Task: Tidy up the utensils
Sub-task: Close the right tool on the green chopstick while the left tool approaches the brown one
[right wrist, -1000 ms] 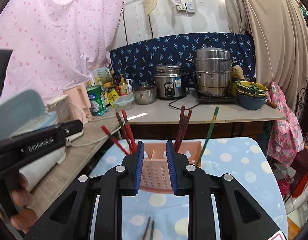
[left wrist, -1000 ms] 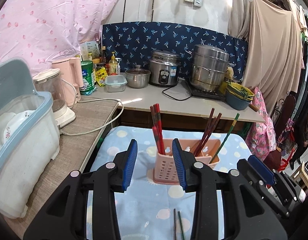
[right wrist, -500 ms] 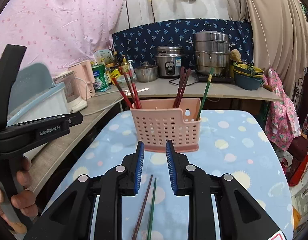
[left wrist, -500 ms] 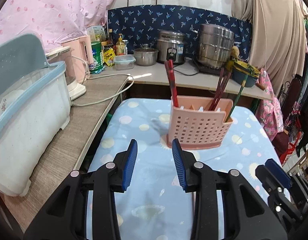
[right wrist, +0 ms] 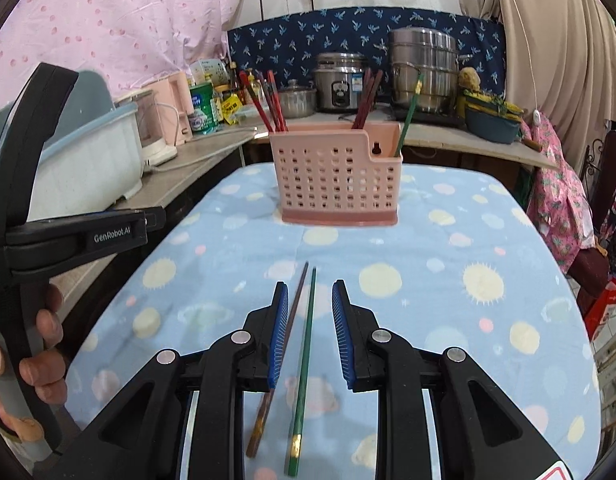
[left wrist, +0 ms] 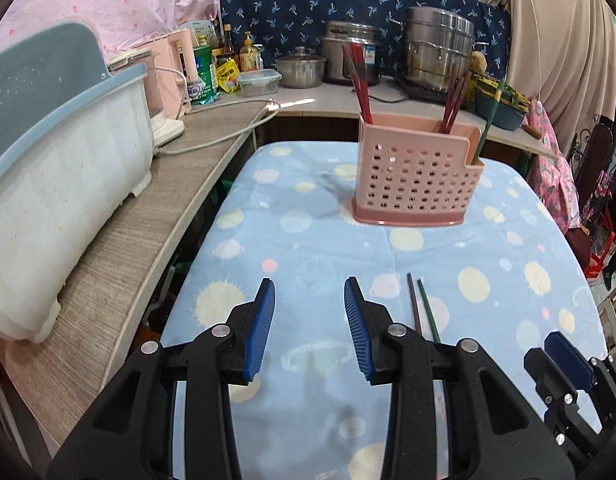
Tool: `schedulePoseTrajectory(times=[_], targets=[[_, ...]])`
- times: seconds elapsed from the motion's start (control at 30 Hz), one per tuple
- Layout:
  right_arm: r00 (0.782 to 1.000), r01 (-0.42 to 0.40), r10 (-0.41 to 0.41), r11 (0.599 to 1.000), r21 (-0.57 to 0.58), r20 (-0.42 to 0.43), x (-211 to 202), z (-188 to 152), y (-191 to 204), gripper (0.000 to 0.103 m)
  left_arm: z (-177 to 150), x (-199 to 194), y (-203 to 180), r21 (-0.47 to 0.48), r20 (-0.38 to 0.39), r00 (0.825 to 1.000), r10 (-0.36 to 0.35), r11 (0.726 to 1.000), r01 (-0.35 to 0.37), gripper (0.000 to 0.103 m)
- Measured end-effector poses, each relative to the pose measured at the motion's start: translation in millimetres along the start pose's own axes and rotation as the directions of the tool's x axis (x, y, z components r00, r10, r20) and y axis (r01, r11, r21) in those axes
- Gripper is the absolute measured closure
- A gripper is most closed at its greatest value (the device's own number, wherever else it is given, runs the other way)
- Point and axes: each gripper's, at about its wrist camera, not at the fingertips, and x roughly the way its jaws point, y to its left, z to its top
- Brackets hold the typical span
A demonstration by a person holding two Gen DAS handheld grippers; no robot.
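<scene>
With red, brown and green chopsticks already standing in the far pink perforated plastic caddy (right wrist: 335,178), the spread, empty right gripper (right wrist: 310,330) straddled the brown chopstick (right wrist: 279,356) and green chopstick (right wrist: 303,364) lying near on the blue dotted cloth (right wrist: 448,288), apparently needing to descend and close, while the left gripper (left wrist: 308,328) hovered spread and empty.

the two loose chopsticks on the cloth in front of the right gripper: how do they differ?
Colour: the brown chopstick is dark reddish-brown, the green chopstick is green with a gold band near its near end.
Position: brown lies left, close to a blue pad; green lies nearer mid-gap.
Shared: both flat on the tablecloth, roughly parallel, ungripped.
</scene>
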Motion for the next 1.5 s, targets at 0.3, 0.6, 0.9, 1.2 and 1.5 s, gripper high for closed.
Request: schedulePoseTrajectory(times=[0.3, 0.6, 0.9, 1.2, 1.5], targets=[[0.995, 0.002, -0.001, 1.0, 0.014, -0.095, 11, -54, 2, 0.08, -42, 11, -4, 0.008, -0.066, 0.998, -0.01, 1.0, 0.011, 0.069], [0.986, -0.005, 0.011, 0.999, 0.035, -0.166, 25, -91, 7, 0.08, -74, 22, -12, 0.022, -0.14, 0.99, -0.014, 1.0, 0.017, 0.069], [0.984, 0.011, -0.002, 0.999, 0.049, -0.178, 29, -100, 4, 0.092, -82, 19, -18, 0.035, -0.15, 0.989, -0.012, 0.999, 0.018, 0.069], [0.986, 0.039, -0.032, 0.998, 0.04, -0.165, 26, -103, 0, 0.099, -88, 18, -21, 0.037, -0.161, 0.987, -0.011, 0.999, 0.017, 0.069], [0.986, 0.055, -0.034, 0.991, 0.126, -0.16, 17, -108, -29, 0.099, -100, 21, -31, 0.047, -0.198, 0.98, -0.026, 0.998, 0.036, 0.069]])
